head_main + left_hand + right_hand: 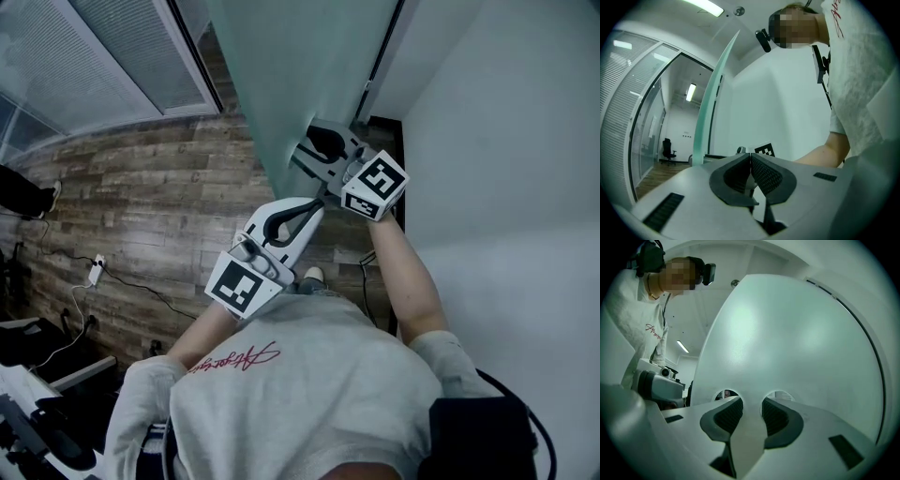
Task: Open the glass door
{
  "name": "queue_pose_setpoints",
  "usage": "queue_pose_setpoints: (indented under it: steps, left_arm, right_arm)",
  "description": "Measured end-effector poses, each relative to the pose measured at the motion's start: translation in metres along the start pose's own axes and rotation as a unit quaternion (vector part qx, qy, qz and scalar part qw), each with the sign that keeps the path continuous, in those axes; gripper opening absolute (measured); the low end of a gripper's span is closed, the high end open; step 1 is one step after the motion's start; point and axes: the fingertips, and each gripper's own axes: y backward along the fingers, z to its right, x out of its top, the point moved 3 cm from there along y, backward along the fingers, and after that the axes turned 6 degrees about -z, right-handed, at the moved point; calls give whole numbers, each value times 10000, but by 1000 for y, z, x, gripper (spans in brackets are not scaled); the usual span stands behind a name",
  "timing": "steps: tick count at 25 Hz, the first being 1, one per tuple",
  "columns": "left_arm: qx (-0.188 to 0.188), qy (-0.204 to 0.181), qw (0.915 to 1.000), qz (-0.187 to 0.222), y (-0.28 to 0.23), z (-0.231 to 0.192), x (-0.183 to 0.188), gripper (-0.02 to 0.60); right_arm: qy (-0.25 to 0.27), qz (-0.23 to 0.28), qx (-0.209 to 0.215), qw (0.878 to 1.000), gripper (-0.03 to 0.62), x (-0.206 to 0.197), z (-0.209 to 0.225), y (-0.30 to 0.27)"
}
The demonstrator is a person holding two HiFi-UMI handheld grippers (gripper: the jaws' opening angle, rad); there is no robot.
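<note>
Two grippers sit in the person's hands. The nearer one, the left gripper (751, 155), has its jaws pressed together on nothing. Just ahead, the right gripper (752, 401) is clamped on the strip between two round holes (725, 394) in the single glass door (787, 333). The door stands beside a white wall (506, 141), above the wooden floor (159, 197).

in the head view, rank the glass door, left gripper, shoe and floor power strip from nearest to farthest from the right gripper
1. glass door: its edge sits between the pads of the right gripper, touching.
2. left gripper: just below and to the left in the picture.
3. shoe: down on the floor beneath the grippers.
4. power strip: on the floor, far off to the left.
</note>
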Motion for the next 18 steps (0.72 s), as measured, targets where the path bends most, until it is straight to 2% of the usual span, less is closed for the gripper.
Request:
queue_pose_setpoints:
  steps: [7, 10, 18]
  left_arm:
    - [-931, 81, 9956, -86, -19, 41, 5, 18]
    - [-1251, 63, 9921, -72, -24, 60, 8, 18]
    - [-1593, -165, 9871, -82, -46, 110, 16, 18]
  right_arm:
    - [-13, 86, -431, 9990, 130, 1, -3, 51]
    - [6, 3, -493, 9988, 130, 1, -3, 70]
    - [8, -74, -305, 9995, 132, 4, -4, 121]
